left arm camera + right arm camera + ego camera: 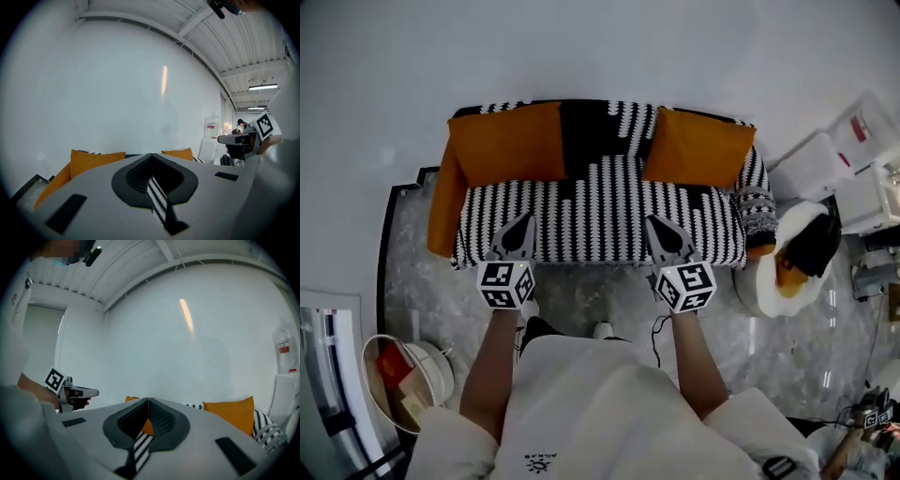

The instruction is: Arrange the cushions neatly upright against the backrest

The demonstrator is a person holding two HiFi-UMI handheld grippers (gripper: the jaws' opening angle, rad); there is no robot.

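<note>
Two orange cushions stand upright against the backrest of a black-and-white striped sofa (600,216), one at the left (508,142) and one at the right (698,146). My left gripper (525,219) hovers over the seat's front left part, shut and empty. My right gripper (652,223) hovers over the front right part, also shut and empty. Neither touches a cushion. In the left gripper view the shut jaws (151,155) point at the wall above the cushions (92,159). The right gripper view shows its shut jaws (148,401), the right cushion (233,411) and the left gripper (71,393) beside it.
An orange cloth (441,202) drapes over the sofa's left arm. A patterned knit item (757,208) sits at the right arm. A white round stool (795,264) with black and orange things stands right of the sofa. A basket (403,375) is at lower left, white units (853,155) at right.
</note>
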